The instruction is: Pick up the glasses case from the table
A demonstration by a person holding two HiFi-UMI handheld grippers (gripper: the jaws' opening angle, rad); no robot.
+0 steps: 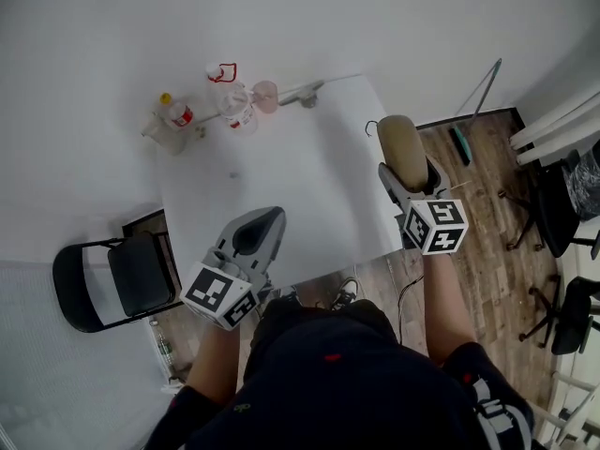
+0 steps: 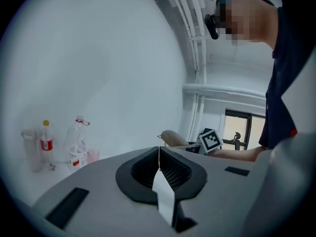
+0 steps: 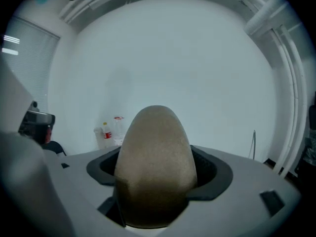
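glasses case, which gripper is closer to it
Right. The right gripper is shut on the glasses case, by the table's right edge. The left gripper is shut and empty, apart from the case, over the table's near edge.

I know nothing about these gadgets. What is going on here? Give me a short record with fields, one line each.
left gripper: jaws together, nothing between them, near the table's front edge
right gripper: shut on the tan glasses case, held up by the table's right edge
table: white; bottles and a pink cup at its far left corner
folding chair: black, on the floor left of the table
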